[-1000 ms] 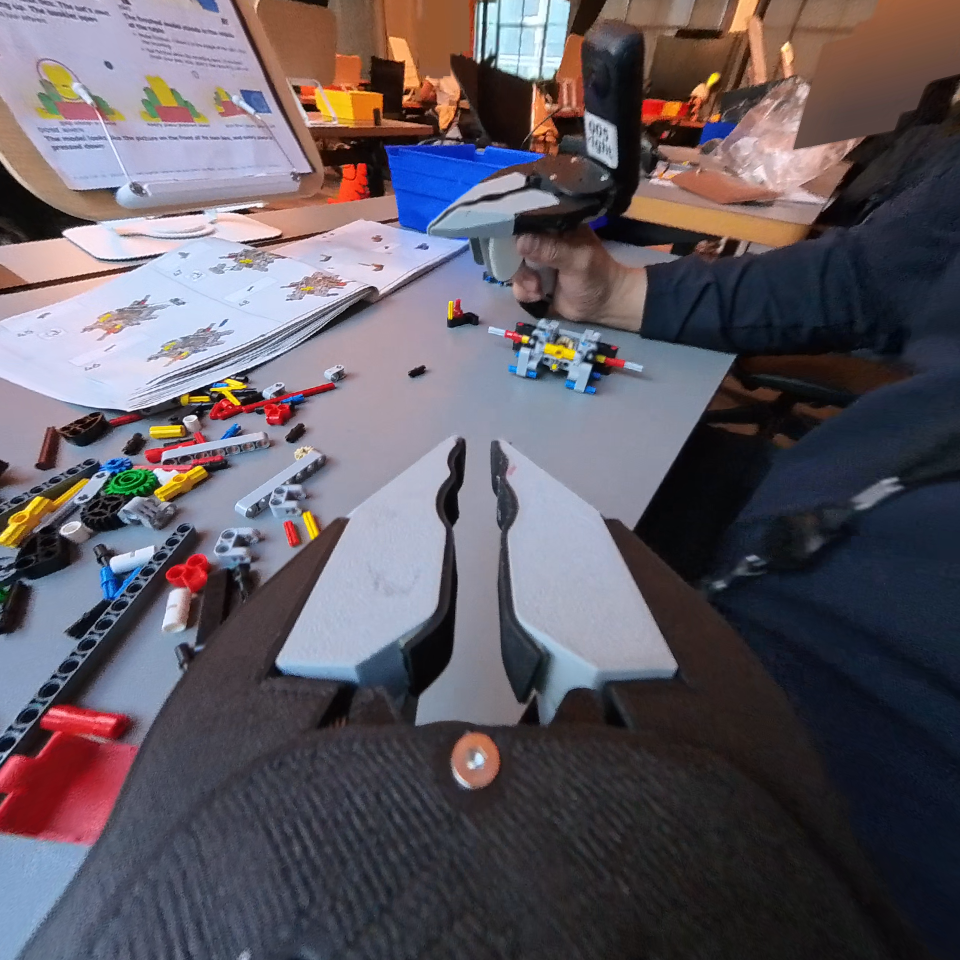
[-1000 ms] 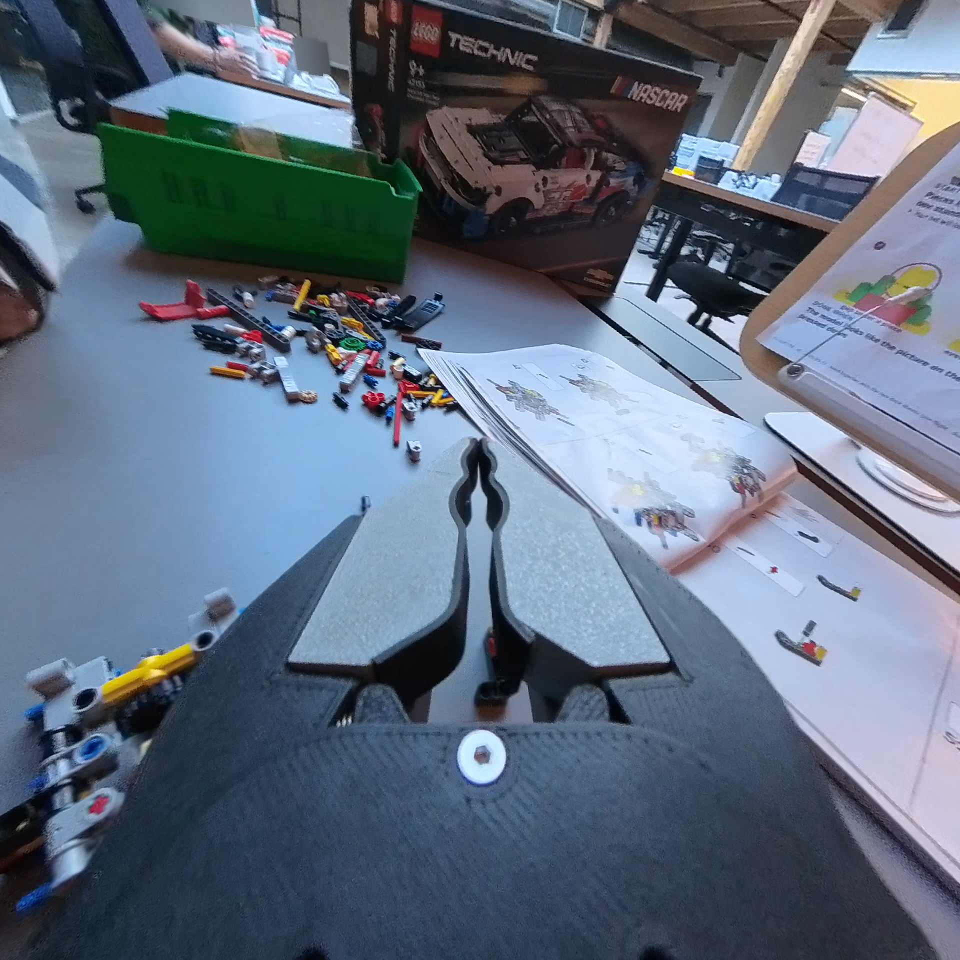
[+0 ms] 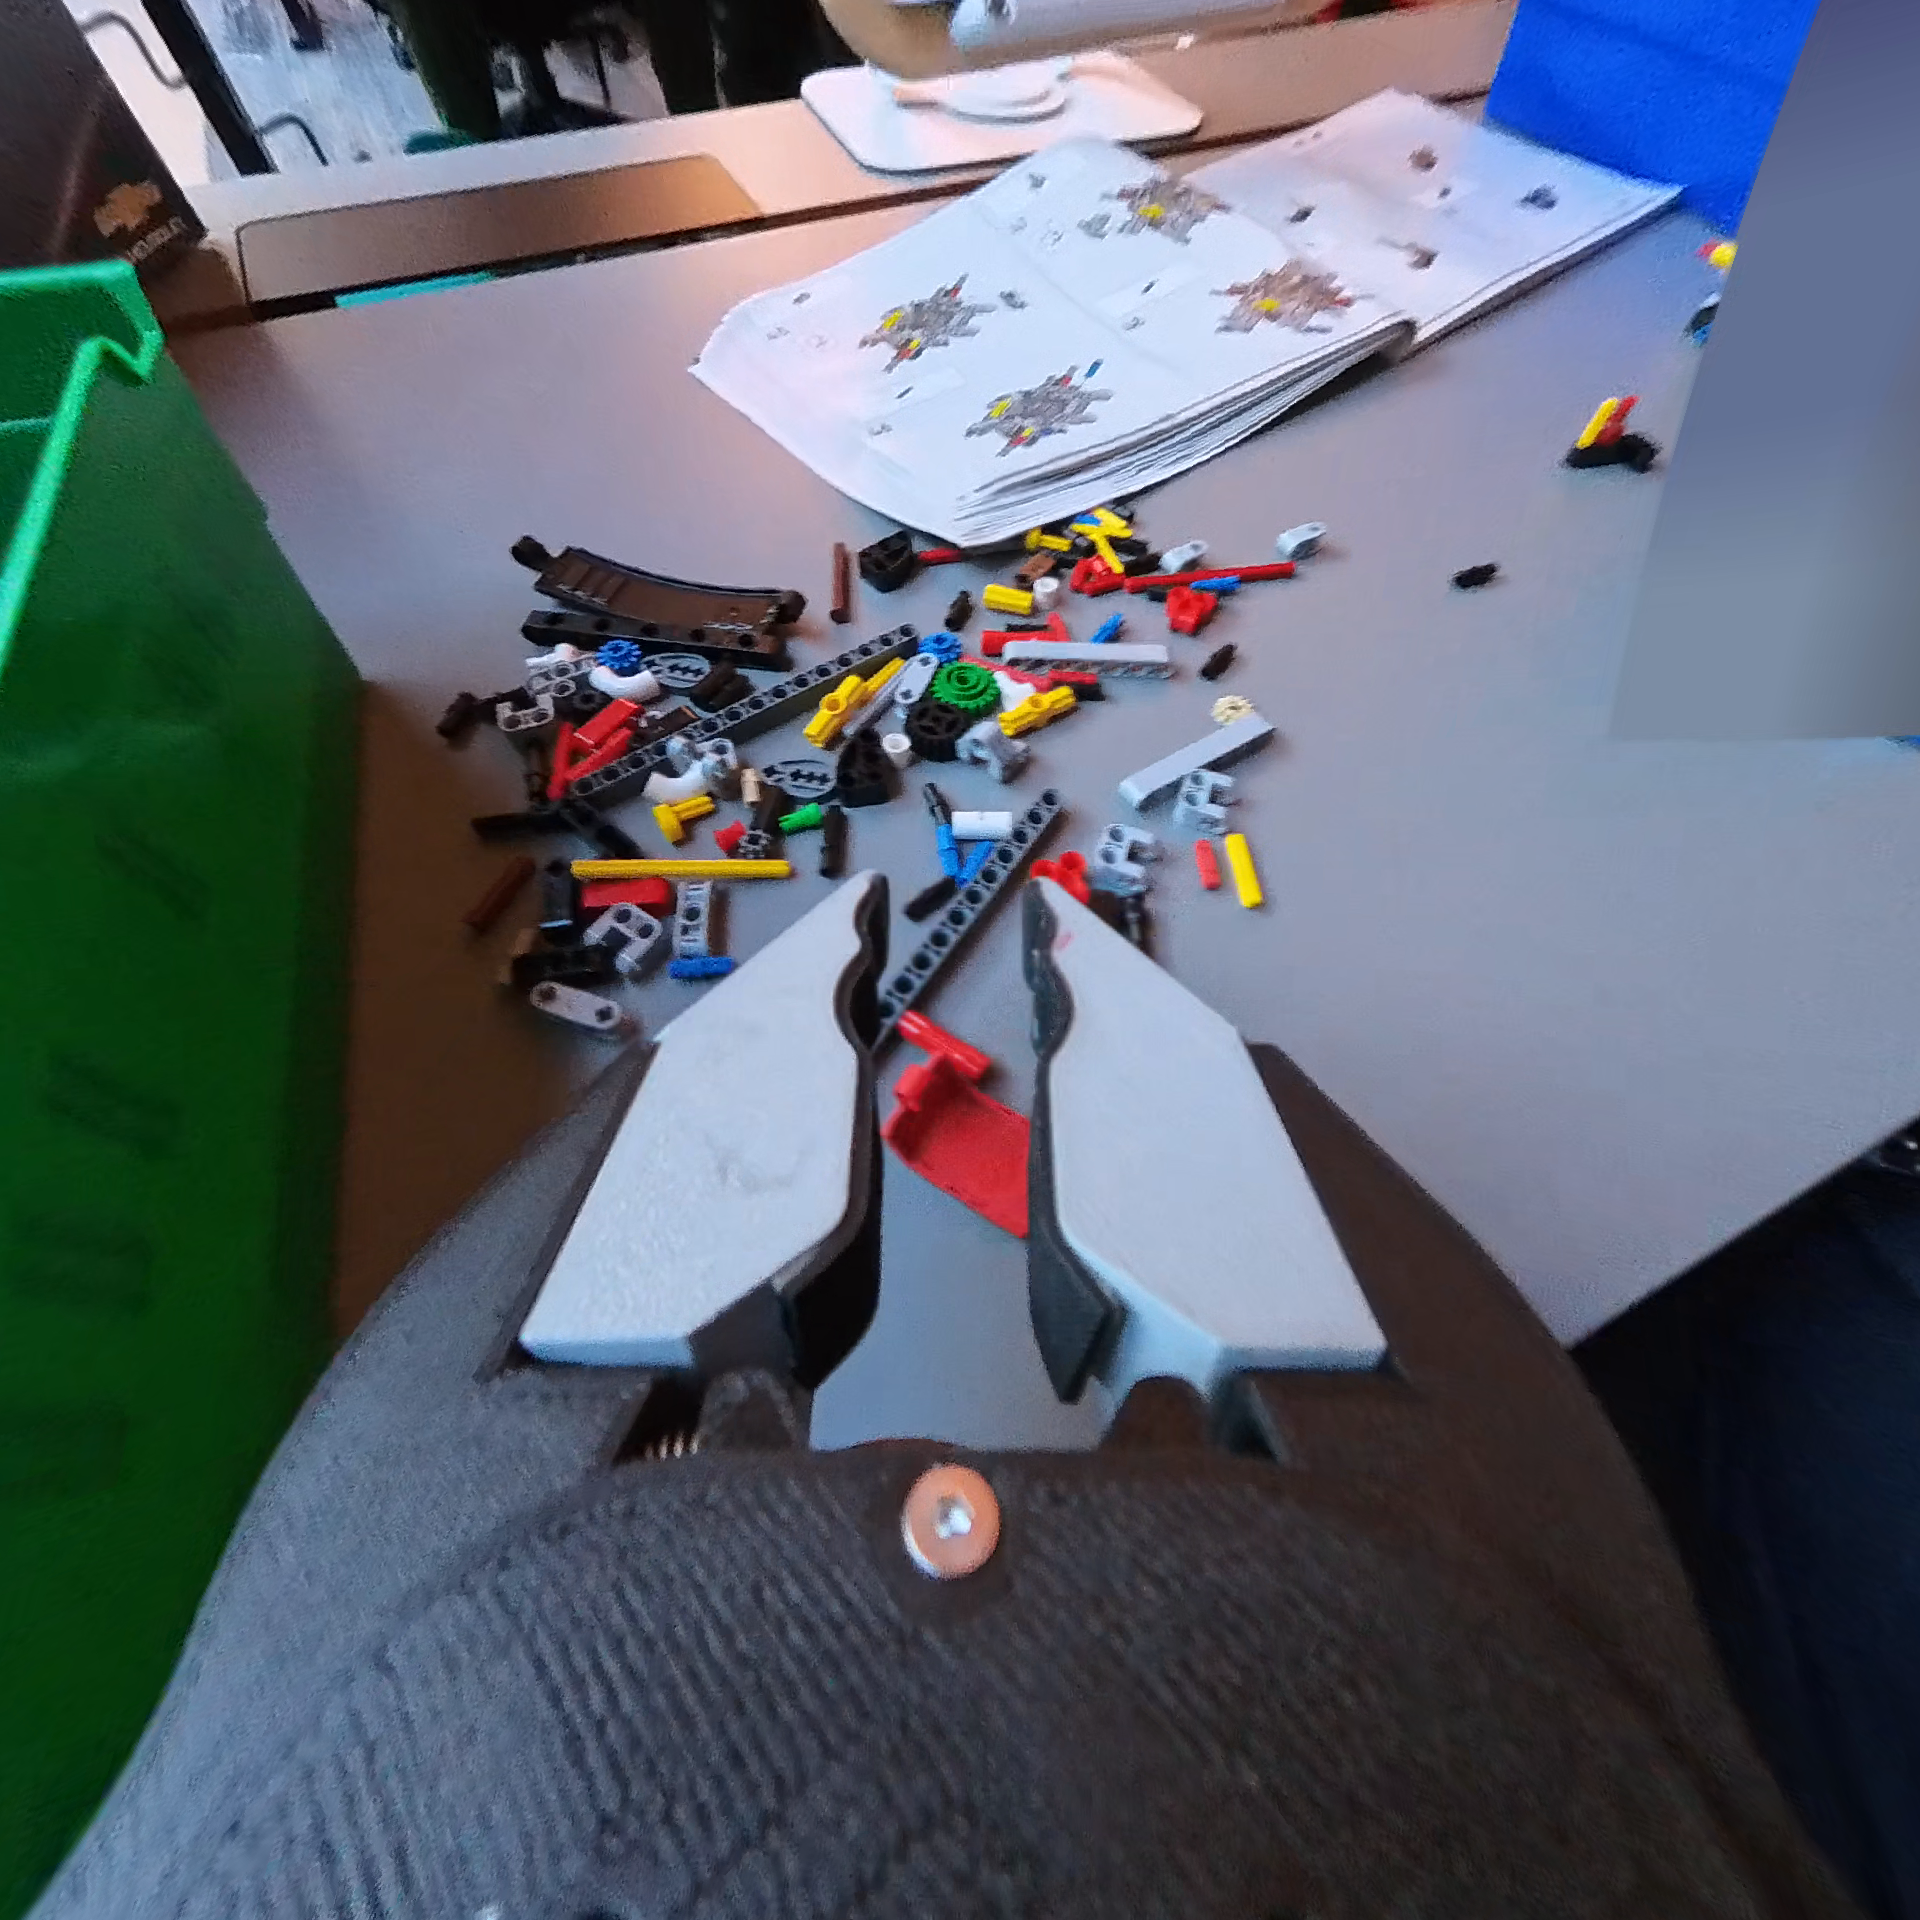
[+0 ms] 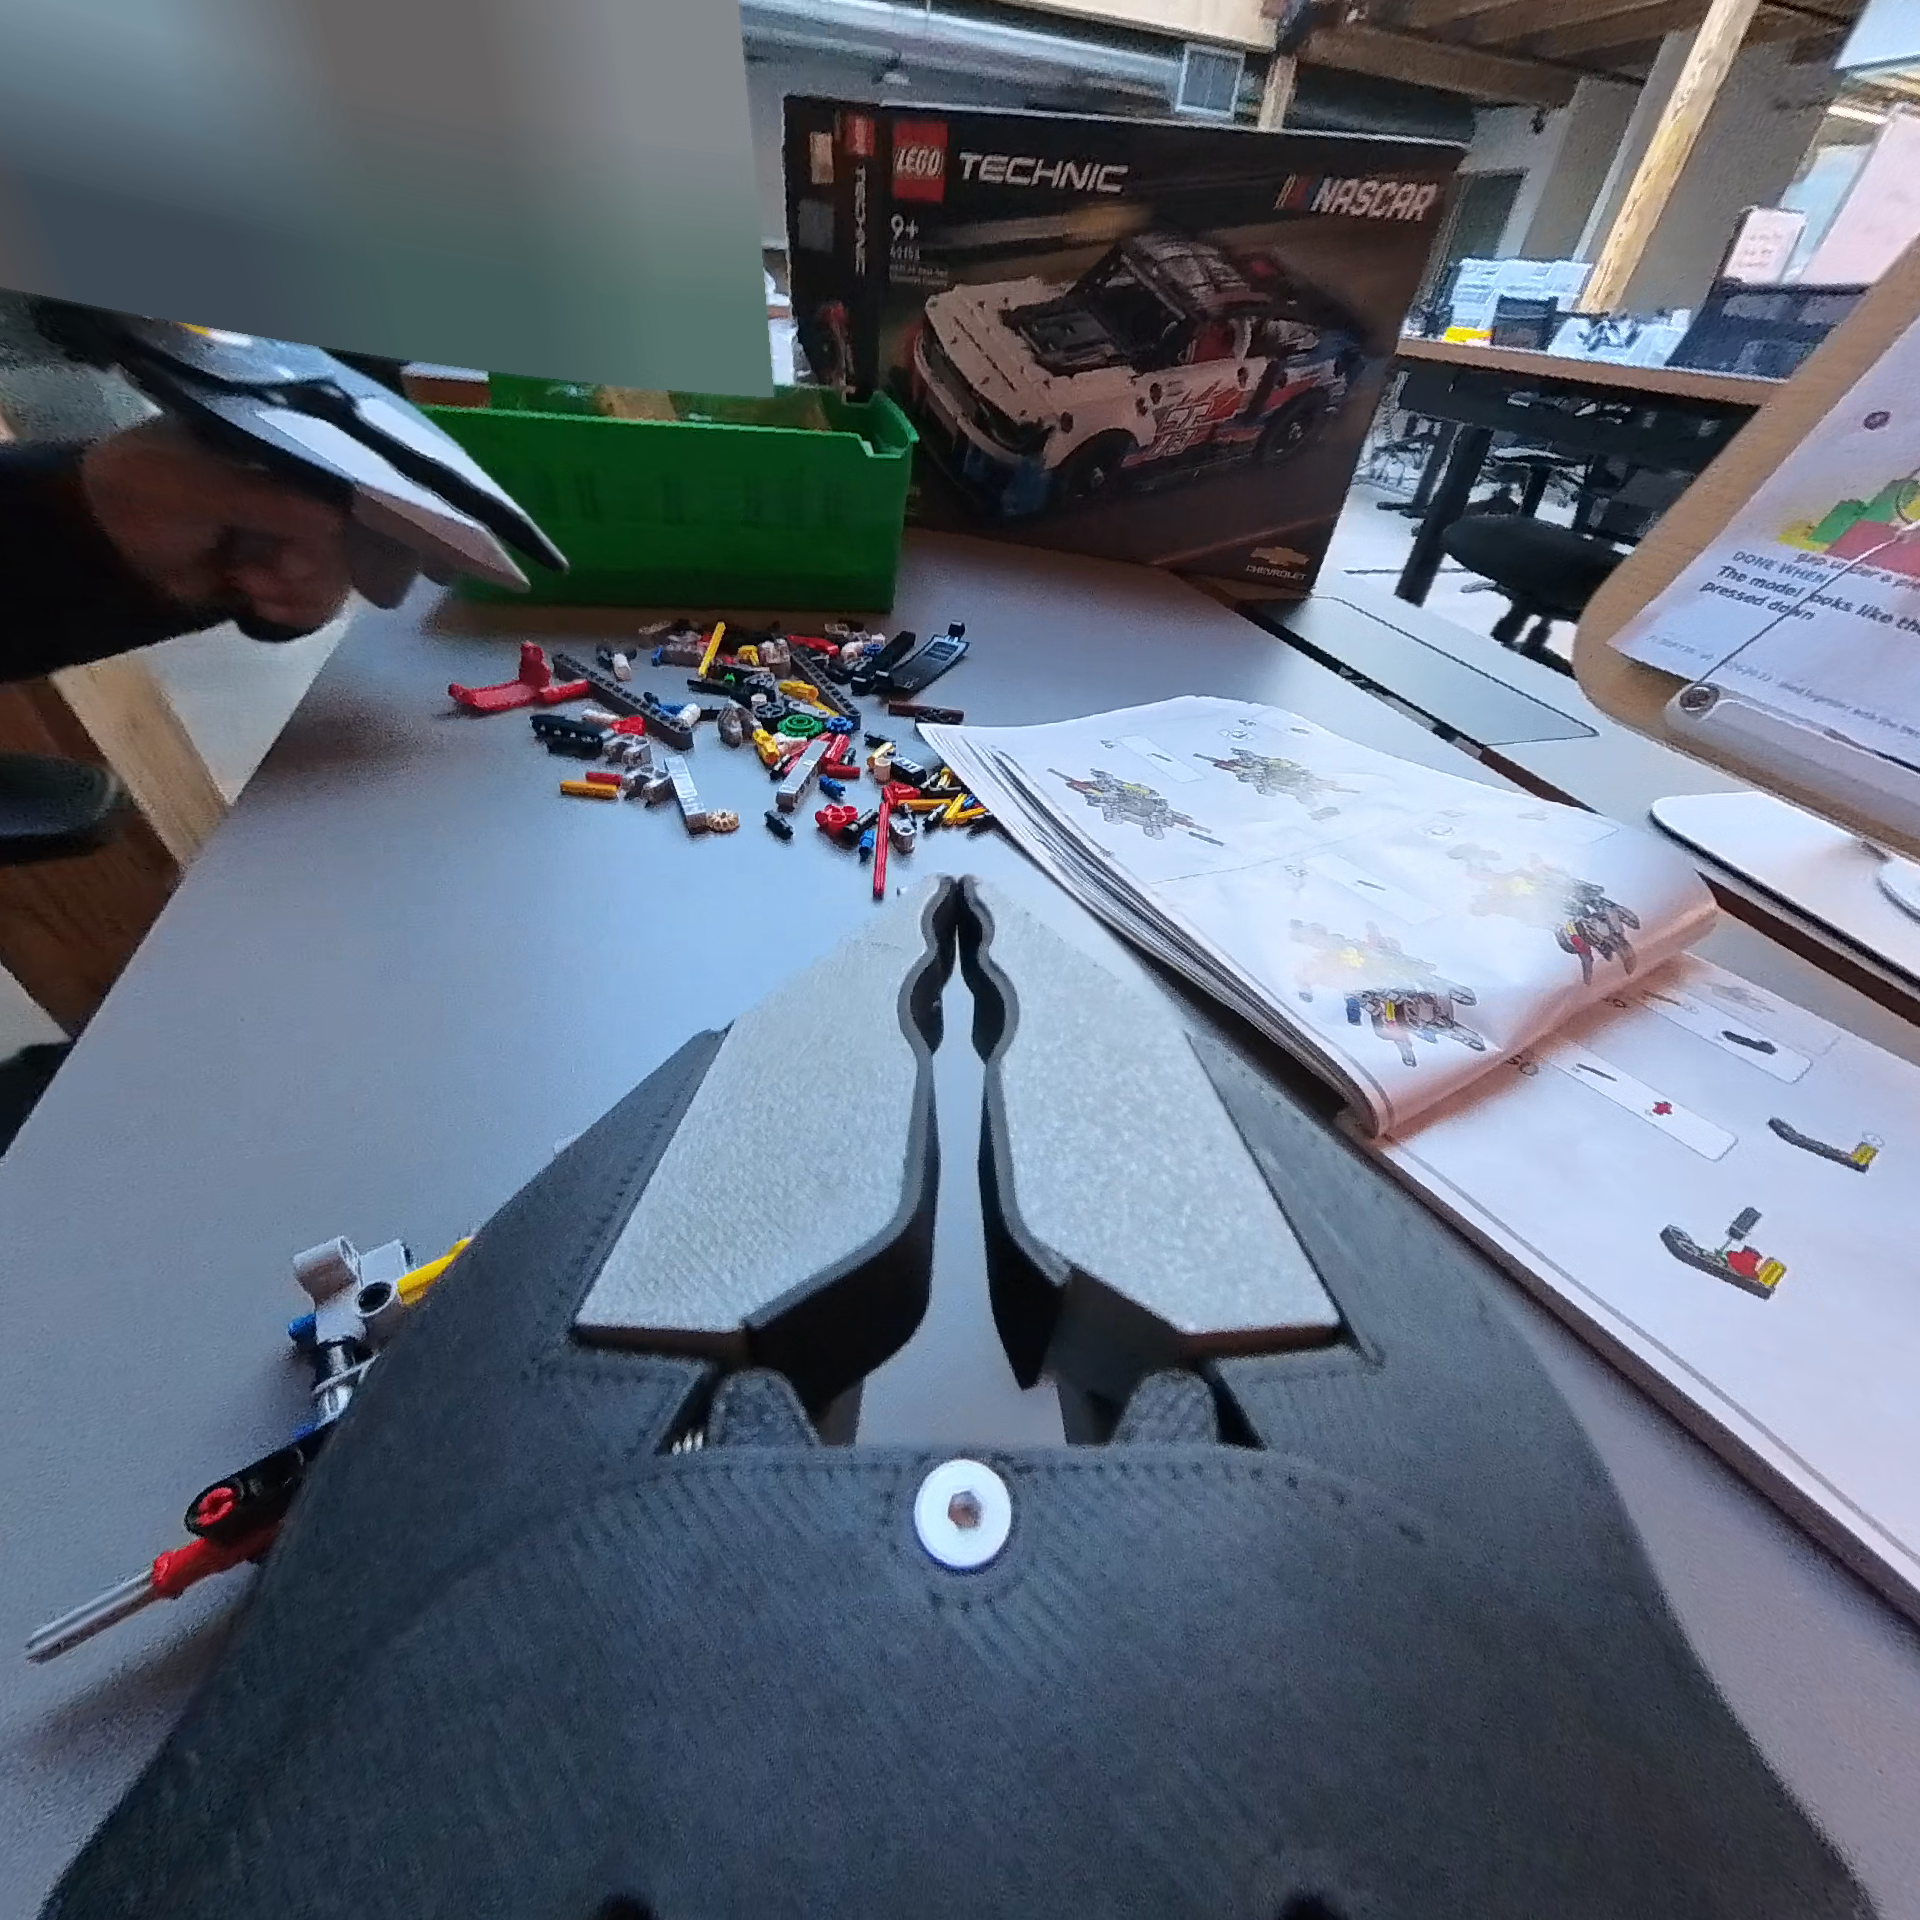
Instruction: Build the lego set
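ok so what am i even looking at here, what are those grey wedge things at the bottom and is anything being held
Those wedges are the two fingers of a handheld gripper; a person holds one in each hand, and each carries a camera looking forward along its fingers. So both pictures are taken from the tools themselves.

In the left view, the left gripper is open above a pile of small plastic building pieces on a grey table. A dark beam with holes and a red piece lie on the table below the gap; nothing is gripped. A green bin stands to the left, an open instruction booklet behind.

In the right view, the right gripper is shut, its tips together on nothing. A partly built model lies at its left, and a boxed car set stands at the back.
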